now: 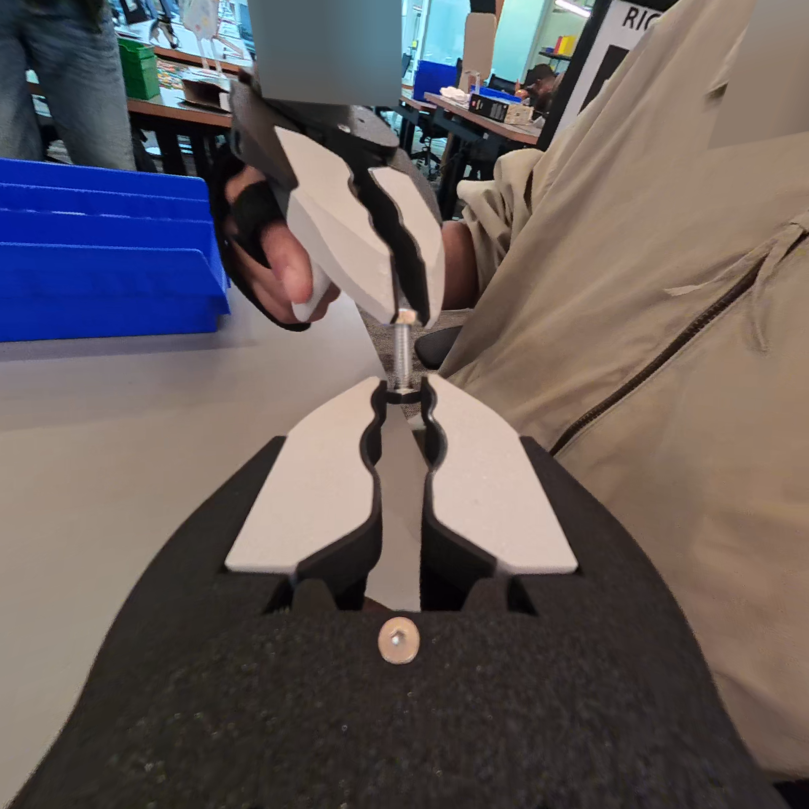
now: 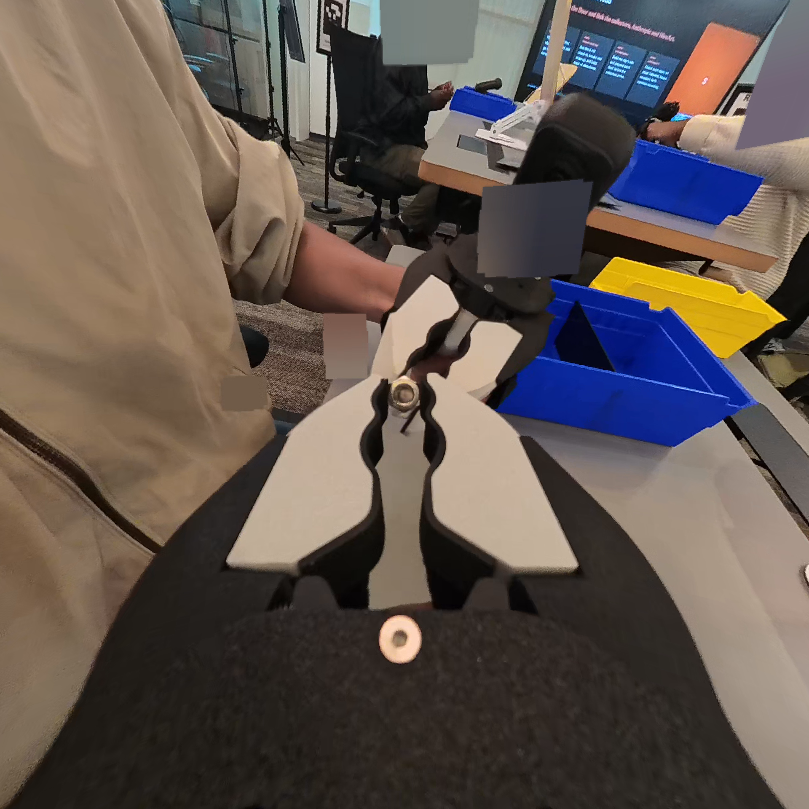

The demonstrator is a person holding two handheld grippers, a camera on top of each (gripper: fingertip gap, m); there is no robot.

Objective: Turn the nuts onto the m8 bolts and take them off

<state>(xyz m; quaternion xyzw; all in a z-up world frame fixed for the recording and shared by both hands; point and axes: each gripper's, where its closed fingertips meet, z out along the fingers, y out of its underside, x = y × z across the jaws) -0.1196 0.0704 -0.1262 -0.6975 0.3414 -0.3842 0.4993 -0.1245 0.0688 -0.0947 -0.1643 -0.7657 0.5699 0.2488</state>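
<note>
Above the tabletop (image 1: 131,437), left tongs (image 1: 403,391) clamp a dark nut (image 1: 400,397) on the bolt (image 1: 402,350); right tongs (image 2: 403,396) grip the bolt's head end. Blue bin (image 2: 634,372) sits far right.

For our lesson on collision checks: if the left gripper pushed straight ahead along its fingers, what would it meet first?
Probably the right gripper: its fingertips pinch the nut at the far end of the bolt that the left gripper holds, straight ahead. Nothing else seems to lie between.
</note>
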